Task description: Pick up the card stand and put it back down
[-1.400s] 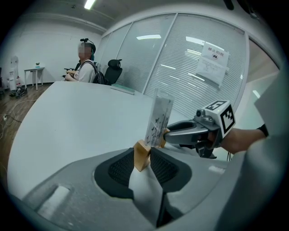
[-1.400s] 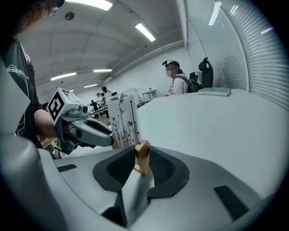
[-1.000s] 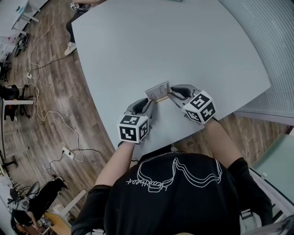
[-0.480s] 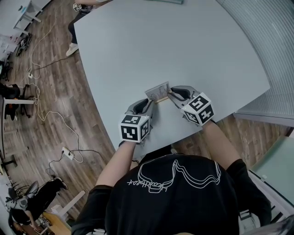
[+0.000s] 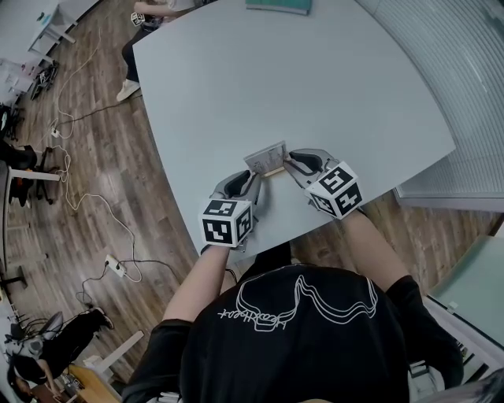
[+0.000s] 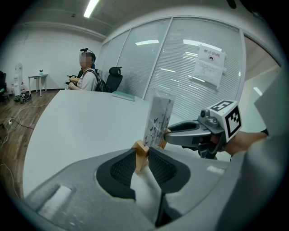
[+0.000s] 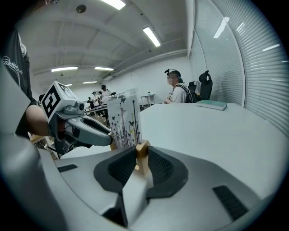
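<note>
Both grippers are clamped on the same thing. The left gripper [image 6: 141,155] has its dark ribbed pads pressed on one end of the card stand [image 5: 265,159], a pale wooden base bar carrying a clear upright card printed with small dark butterflies. The right gripper [image 7: 141,158] pinches the other end in the same way.

The stand sits at the near edge of the large pale grey table [image 5: 315,86], just in front of the person, with the rest of the tabletop stretching away bare towards a teal book [image 5: 278,6] at the far edge.

What the coming move turns on is the base bar's long axis. It runs left to right between the two sets of jaws, so each gripper meets it end-on from its own side, the tips facing each other across the card. Neither hand is noticeably nearer. The card stands upright, rising above both grippers.

Whether the base is resting on the table or just clear of it cannot be told from these views. Either way, both hands would probably need to move together and level, or the bar will twist and the card will lean.
</note>
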A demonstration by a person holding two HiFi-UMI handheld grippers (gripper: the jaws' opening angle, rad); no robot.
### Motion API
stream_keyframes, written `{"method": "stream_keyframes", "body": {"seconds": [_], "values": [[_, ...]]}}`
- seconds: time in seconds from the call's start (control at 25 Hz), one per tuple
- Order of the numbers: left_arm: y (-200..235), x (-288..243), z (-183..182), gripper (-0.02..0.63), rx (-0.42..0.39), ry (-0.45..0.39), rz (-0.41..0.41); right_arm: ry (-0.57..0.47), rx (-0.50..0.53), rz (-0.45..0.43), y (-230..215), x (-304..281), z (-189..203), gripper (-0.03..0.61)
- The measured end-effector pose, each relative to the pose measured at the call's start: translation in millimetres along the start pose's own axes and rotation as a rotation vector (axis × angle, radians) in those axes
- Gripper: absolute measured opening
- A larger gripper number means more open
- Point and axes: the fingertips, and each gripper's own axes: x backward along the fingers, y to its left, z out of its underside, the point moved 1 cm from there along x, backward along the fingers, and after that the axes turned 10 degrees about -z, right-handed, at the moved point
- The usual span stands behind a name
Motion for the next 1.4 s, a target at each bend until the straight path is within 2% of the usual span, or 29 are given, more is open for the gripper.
{"method": "stream_keyframes", "body": {"seconds": [0.64, 0.84, 1.2, 1.4], "values": [[-52.0, 115.4, -17.3, 0.095, -0.029, -0.117, 0.021, -0.124, -0.039, 0.037, 93.2, 82.9, -31.2, 0.087], [-73.1, 151.1, -9.0, 0.095, -0.037, -0.16, 0.023, -0.156, -0.024, 0.033, 126.9, 111.0, -29.9, 0.087], [-109.5, 192.3, 11.5, 0.095, -0.034, -0.189, 0.026, -0.174, -0.017, 0.035, 170.5, 153.0, -11.8, 0.089], [-122.7, 215.4, 8.8, 0.095, -0.021, -0.202, 0.025, -0.181, -0.003, 0.036, 188.0, 172.4, -21.4, 0.089]]}}
